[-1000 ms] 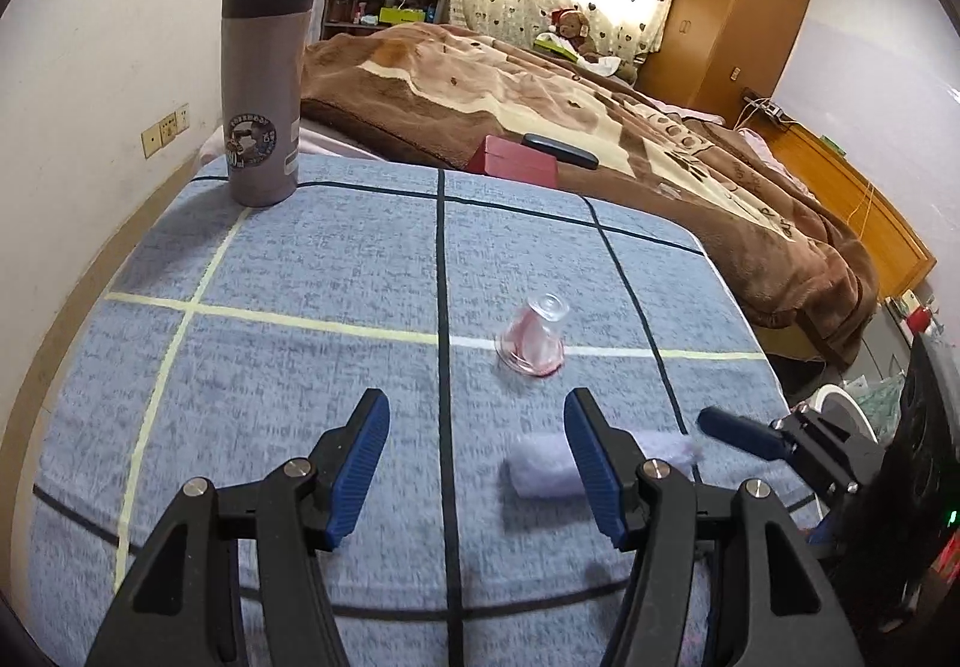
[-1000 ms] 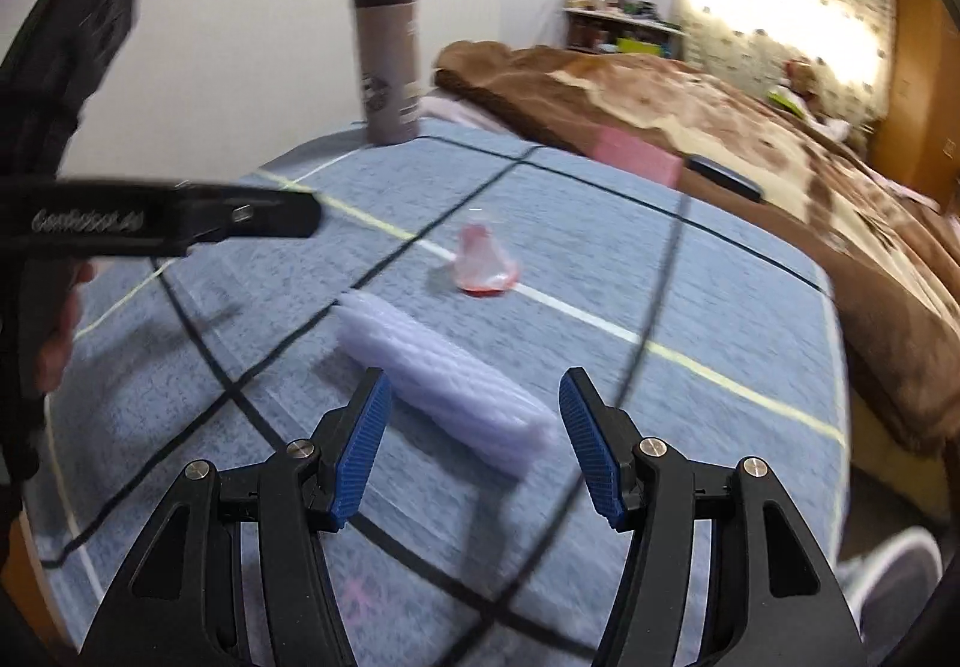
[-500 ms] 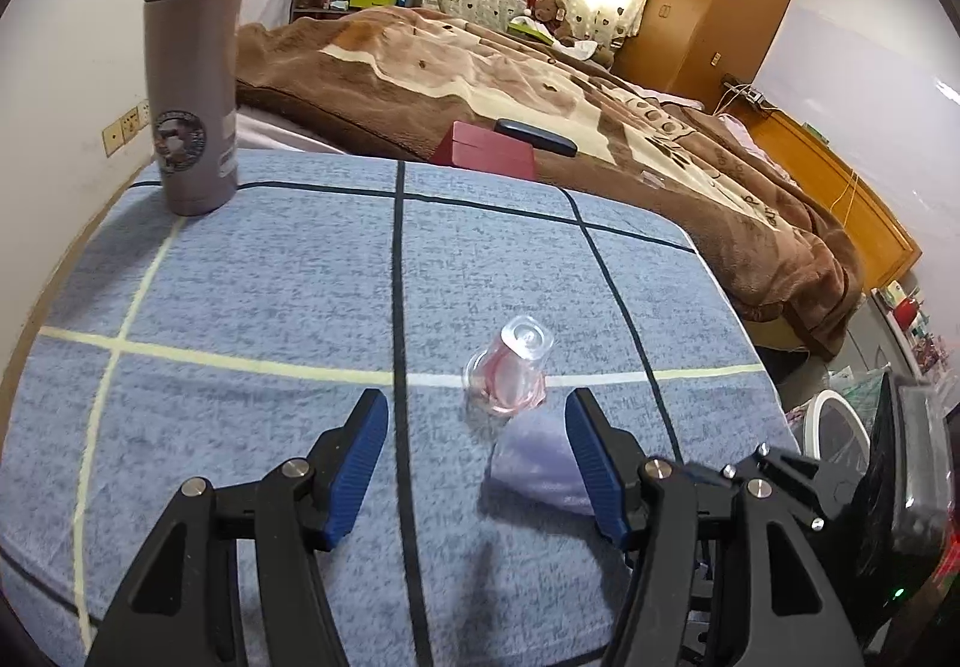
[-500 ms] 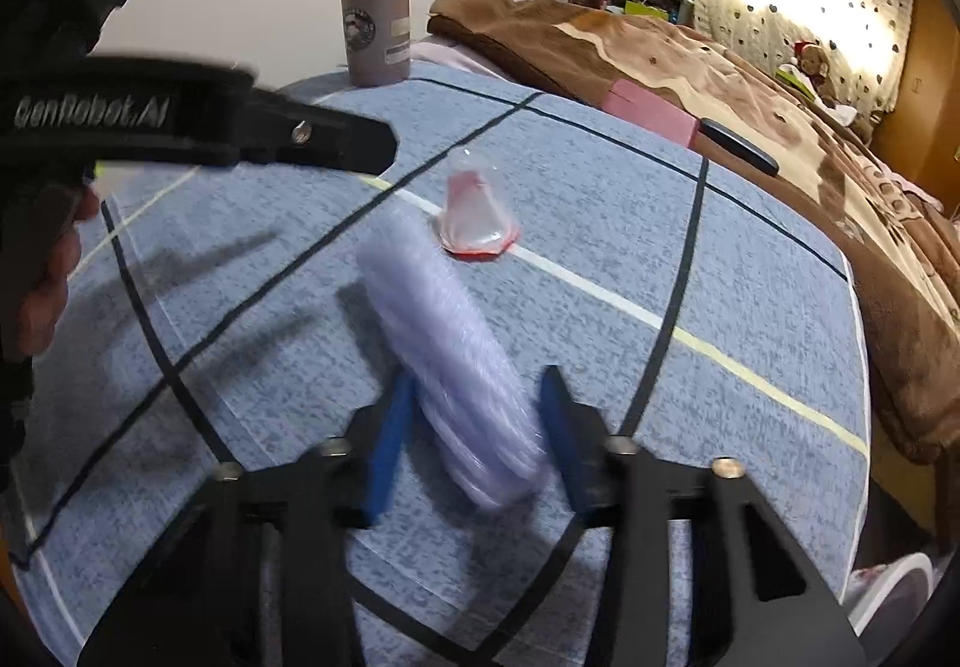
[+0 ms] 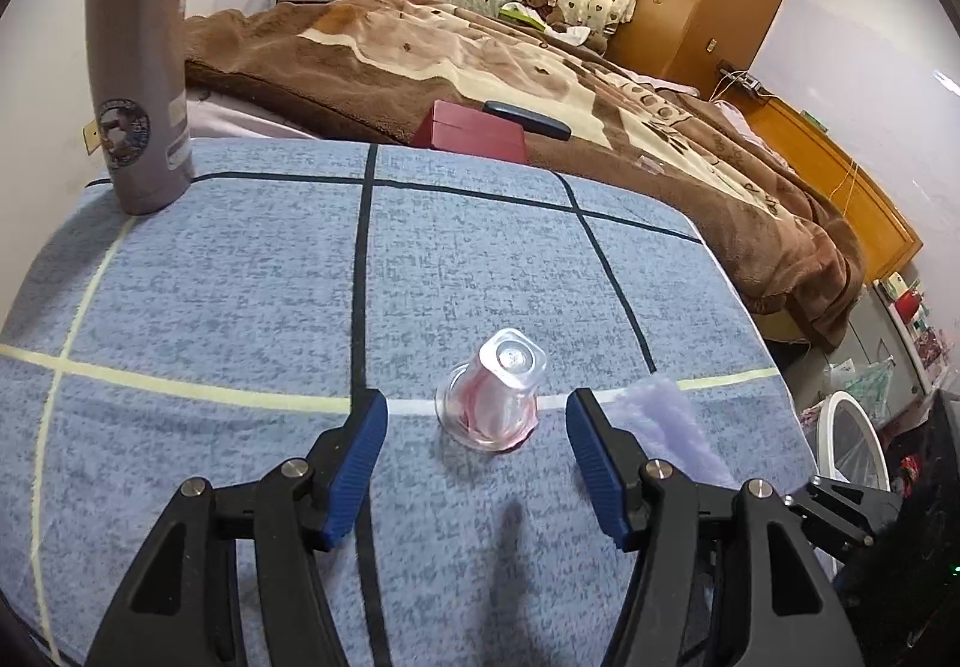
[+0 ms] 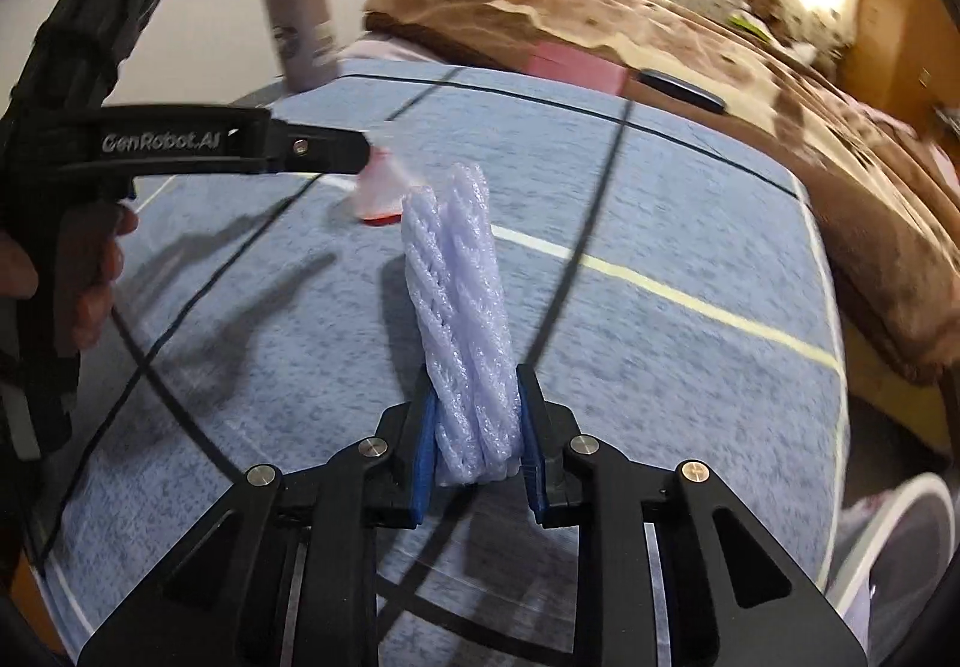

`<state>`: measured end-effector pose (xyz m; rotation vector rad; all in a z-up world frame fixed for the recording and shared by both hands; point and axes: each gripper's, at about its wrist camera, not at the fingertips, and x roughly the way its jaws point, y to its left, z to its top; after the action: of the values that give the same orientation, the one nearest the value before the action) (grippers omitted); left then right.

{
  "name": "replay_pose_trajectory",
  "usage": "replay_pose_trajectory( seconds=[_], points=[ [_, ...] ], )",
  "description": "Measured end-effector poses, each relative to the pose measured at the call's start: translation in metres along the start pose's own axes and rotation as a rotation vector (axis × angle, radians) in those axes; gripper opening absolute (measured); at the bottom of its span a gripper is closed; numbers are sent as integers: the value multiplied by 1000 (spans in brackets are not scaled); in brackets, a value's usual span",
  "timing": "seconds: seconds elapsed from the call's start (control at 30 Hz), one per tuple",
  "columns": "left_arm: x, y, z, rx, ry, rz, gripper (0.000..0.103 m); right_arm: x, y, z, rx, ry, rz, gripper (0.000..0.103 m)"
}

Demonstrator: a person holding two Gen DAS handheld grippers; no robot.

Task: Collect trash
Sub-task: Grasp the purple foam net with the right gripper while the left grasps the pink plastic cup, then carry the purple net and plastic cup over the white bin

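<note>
A clear plastic cup with red residue lies tipped on the blue checked tablecloth. My left gripper is open, its blue pads on either side of the cup, just short of it. My right gripper is shut on a white foam net sleeve and holds it upright above the cloth. The sleeve also shows in the left wrist view to the right of the cup. The cup shows blurred in the right wrist view, behind the left gripper's finger.
A tall grey travel mug stands at the table's far left corner. A bed with a brown blanket, a red box and a dark case lies beyond. A white bin rim is on the floor at right.
My right gripper closed on the foam sleeve and lifted it upright off the cloth. My left gripper moved forward and right until the cup sits between its open pads.
</note>
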<state>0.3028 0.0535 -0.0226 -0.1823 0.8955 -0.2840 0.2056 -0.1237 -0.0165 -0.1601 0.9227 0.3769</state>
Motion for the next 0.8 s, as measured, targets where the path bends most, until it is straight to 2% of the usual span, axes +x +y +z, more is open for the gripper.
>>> replay_pose_trajectory(
  seconds=[0.3, 0.43, 0.5, 0.57, 0.8],
  points=[
    [18, -7, 4, 18, -7, 68, 63, 3, -10, -1, 85, -30, -17, 25],
    [23, -14, 4, 61, -11, 87, 52, 3, -12, -2, 97, -33, -7, 25],
    [25, -16, 4, 69, -3, 84, 39, 3, -13, -2, 102, -35, -1, 25],
    [26, -18, 3, 85, 1, 94, 35, 1, -15, -4, 106, -39, 2, 25],
    [25, -21, 2, 97, 3, 92, 35, 1, -18, -4, 123, -44, 10, 25]
  ],
)
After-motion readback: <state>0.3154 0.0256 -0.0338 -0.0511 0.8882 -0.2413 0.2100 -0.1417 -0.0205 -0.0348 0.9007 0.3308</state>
